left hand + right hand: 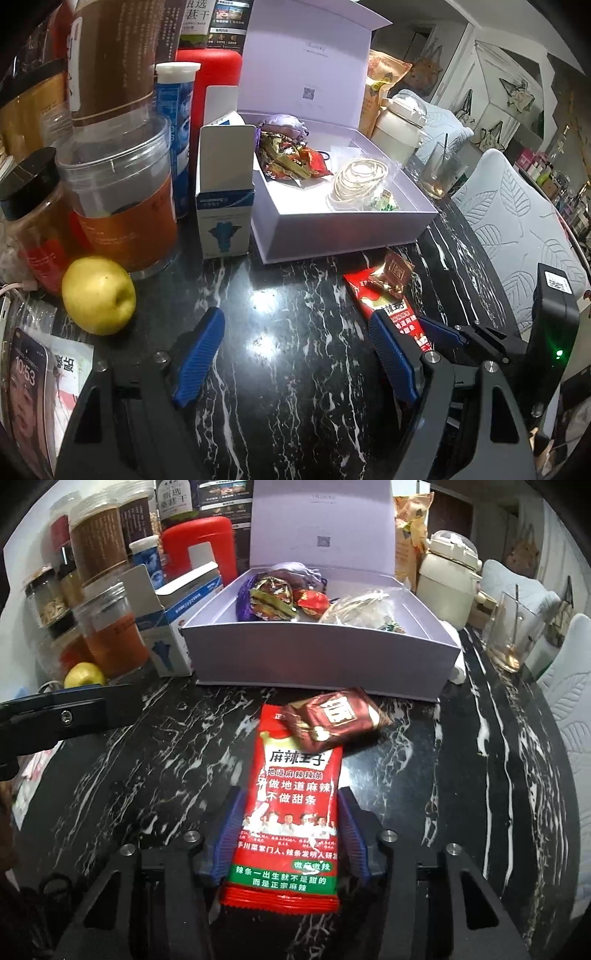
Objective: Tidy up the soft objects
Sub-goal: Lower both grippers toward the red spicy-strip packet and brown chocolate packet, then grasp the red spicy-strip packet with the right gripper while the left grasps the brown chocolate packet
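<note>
Black marble table, right hand-held gripper clamped around red snack packet.

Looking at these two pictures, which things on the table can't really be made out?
- Purple pouch, right view: snack wrappers cover its front.
- Red packet, left view: near end hidden behind the right gripper.
- Phone, left view: cut off by the picture's edge.

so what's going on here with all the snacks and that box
Someone is clearing soft snack packets off a black marbled table into an open lilac cardboard box, using handheld tongs. The right tongs are closed on the sides of a long red snack packet, with a small maroon foil packet lying across its far end. The left tongs are open and hold nothing.
</note>
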Available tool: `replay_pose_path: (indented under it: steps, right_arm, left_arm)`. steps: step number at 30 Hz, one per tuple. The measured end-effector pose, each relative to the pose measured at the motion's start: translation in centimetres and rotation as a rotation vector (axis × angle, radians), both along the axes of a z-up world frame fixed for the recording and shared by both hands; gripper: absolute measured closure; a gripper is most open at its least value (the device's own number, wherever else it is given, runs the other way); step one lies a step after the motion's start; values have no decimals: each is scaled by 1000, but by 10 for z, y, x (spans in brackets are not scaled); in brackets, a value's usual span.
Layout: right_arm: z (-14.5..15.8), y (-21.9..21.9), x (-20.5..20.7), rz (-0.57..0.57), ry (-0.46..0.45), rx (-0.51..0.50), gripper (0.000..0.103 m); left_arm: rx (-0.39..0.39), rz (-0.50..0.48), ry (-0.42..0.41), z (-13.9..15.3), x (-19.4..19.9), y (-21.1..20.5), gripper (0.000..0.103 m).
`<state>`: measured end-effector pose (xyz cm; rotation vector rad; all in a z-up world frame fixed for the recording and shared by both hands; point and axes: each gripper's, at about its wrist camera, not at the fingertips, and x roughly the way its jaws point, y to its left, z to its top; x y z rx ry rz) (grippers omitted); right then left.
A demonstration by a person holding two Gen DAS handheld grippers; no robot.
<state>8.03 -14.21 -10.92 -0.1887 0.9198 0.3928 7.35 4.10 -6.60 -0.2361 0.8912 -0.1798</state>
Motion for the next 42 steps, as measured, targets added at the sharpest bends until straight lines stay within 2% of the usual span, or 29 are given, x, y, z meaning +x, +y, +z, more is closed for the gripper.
replay_pose_path:
  steps: [9, 13, 23, 28, 31, 33, 42]
  right_arm:
    - [2, -25, -35, 106, 17, 38, 58]
    - [3, -36, -53, 141, 19, 37, 58]
    - [5, -70, -68, 142, 34, 98, 57]
    - [5, -78, -72, 160, 34, 123, 57]
    - [5, -80, -71, 163, 39, 141, 57]
    - [5, -81, -70, 162, 45, 153, 57]
    - [6, -83, -69, 129, 48, 139, 57]
  left_arm:
    - [-18, -61, -3, 2, -11, -25, 23]
    - [-31, -125, 4, 2, -15, -49, 23]
    - [28, -326, 39, -5, -7, -126, 23]
    - [100, -392, 58, -12, 3, -157, 38]
    - [119, -417, 104, -24, 9, -168, 54]
    - [136, -404, 93, -27, 8, -169, 68]
    - [119, -344, 64, -16, -7, -136, 71]
